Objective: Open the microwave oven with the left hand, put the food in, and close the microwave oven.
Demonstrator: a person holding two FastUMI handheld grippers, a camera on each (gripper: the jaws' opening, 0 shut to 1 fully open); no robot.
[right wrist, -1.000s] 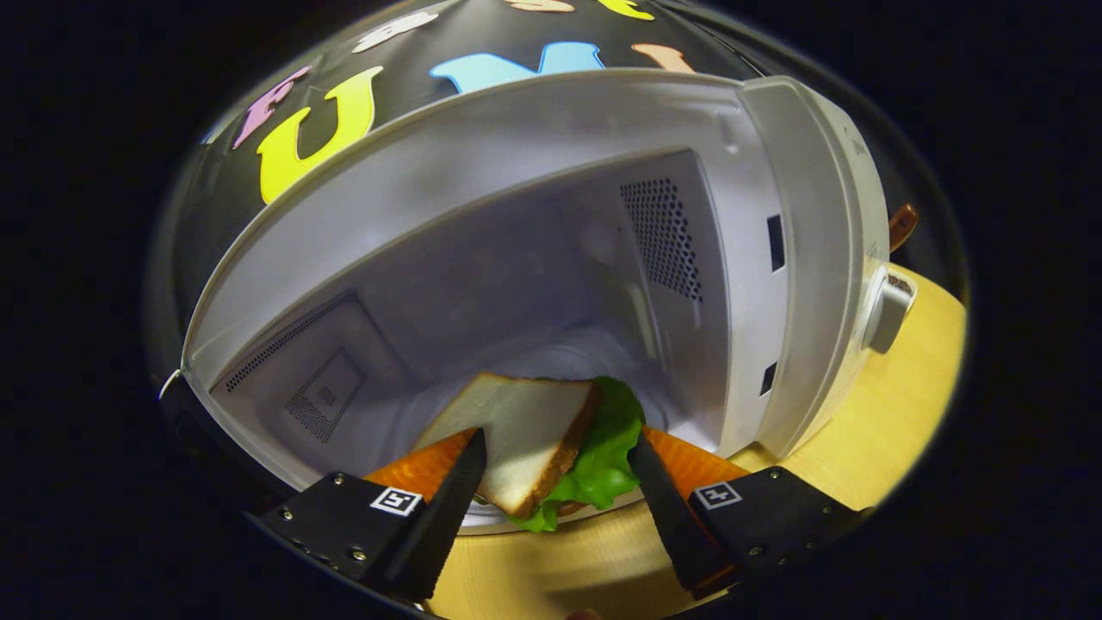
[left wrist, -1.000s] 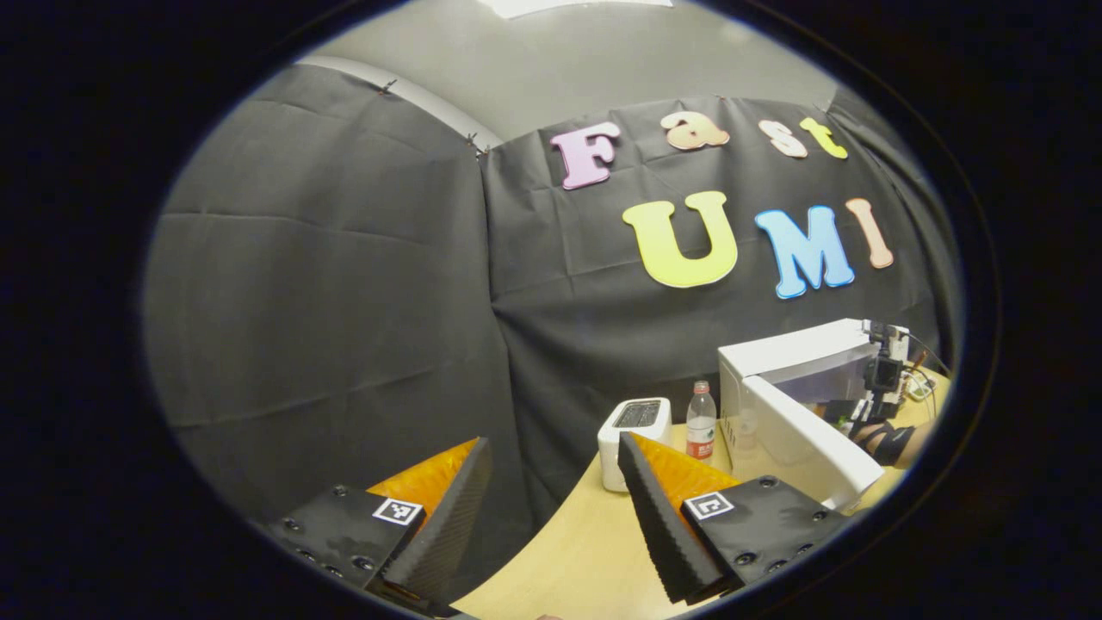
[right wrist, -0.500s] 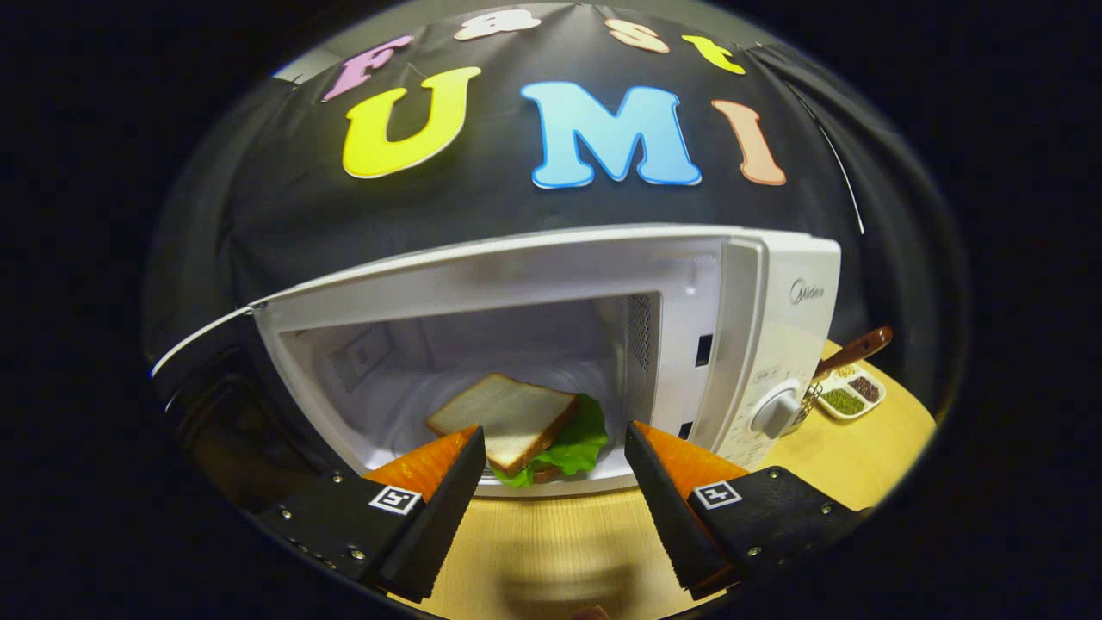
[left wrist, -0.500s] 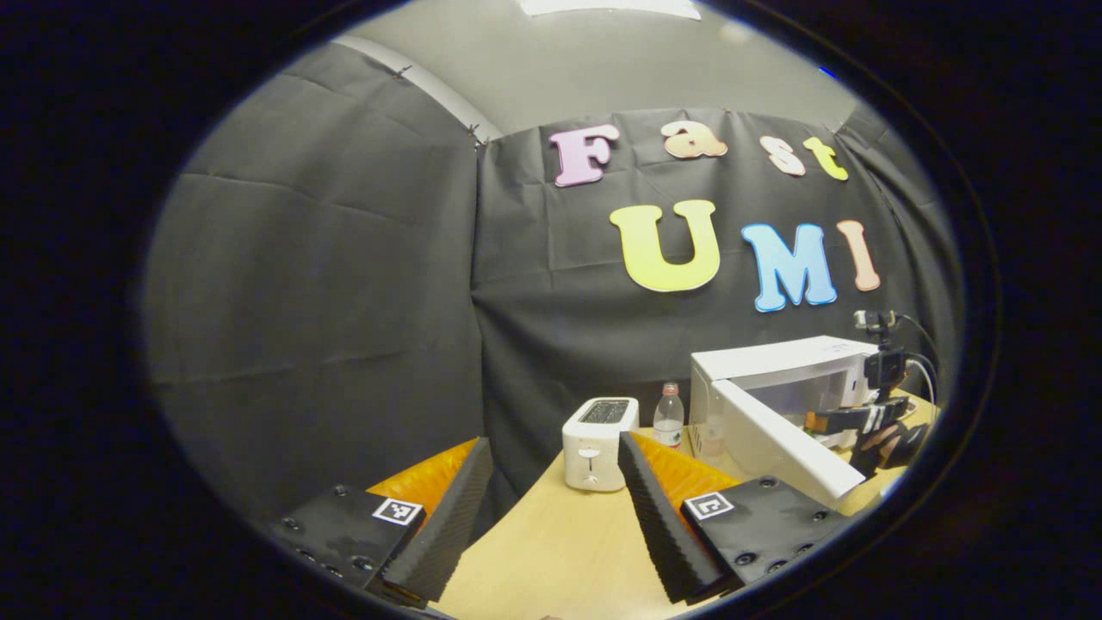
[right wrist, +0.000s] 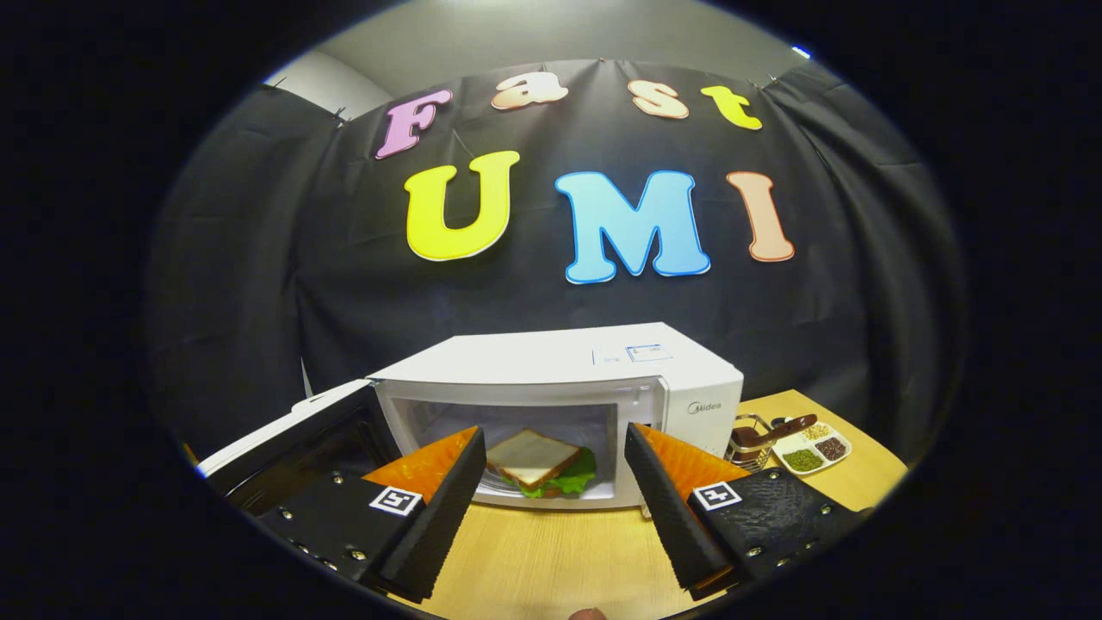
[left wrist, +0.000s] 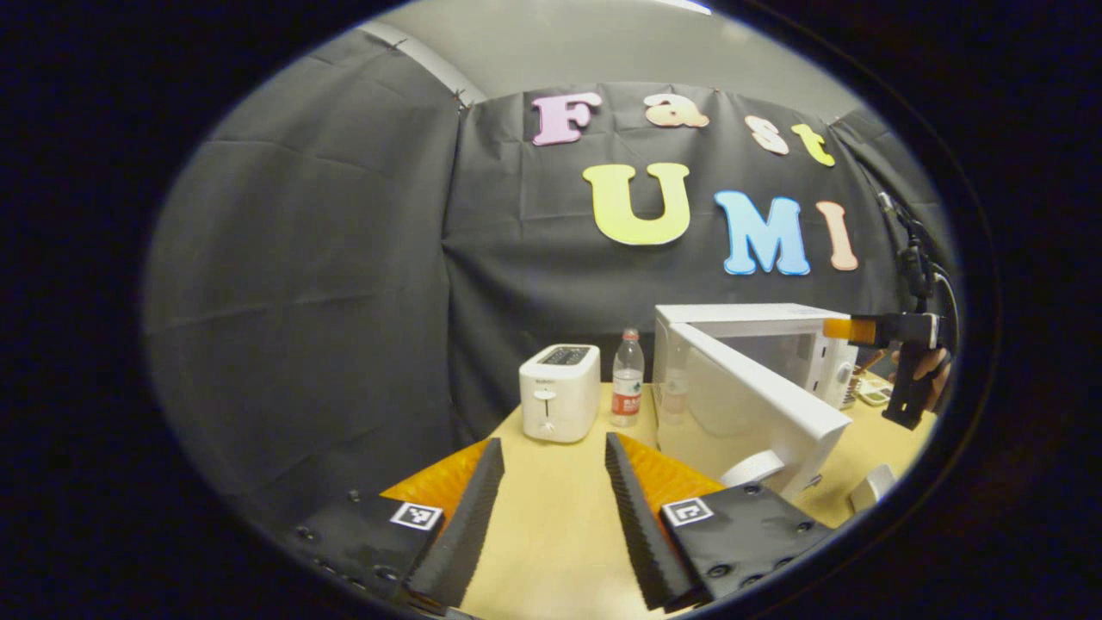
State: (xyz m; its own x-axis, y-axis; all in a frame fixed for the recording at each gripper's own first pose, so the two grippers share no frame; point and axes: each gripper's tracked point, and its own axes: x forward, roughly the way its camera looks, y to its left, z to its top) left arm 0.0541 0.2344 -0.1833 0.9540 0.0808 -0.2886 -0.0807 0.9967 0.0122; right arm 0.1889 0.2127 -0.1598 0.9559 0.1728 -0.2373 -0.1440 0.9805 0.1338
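Observation:
The white microwave [right wrist: 568,362] stands on the wooden table with its door [right wrist: 297,435] swung open to the left. A sandwich [right wrist: 538,462] with white bread and green lettuce lies on the turntable inside. My right gripper [right wrist: 551,495] is open, held back in front of the cavity, nothing between its fingers. In the left gripper view the microwave [left wrist: 749,327] is at the right, its open door [left wrist: 758,405] angled toward me. My left gripper [left wrist: 547,508] is open over the table, left of the door. The right gripper [left wrist: 878,331] and a hand show at the far right.
A white toaster [left wrist: 560,392] and a water bottle [left wrist: 628,379] stand left of the microwave by the black cloth wall. A divided dish of seeds [right wrist: 809,449] and a small wire basket [right wrist: 751,435] sit right of the microwave. A white object [left wrist: 869,489] lies near the table's right edge.
My right gripper has pulled back out of the microwave, leaving the sandwich on the turntable. My left gripper has turned toward the open door, bringing toaster and microwave closer to centre.

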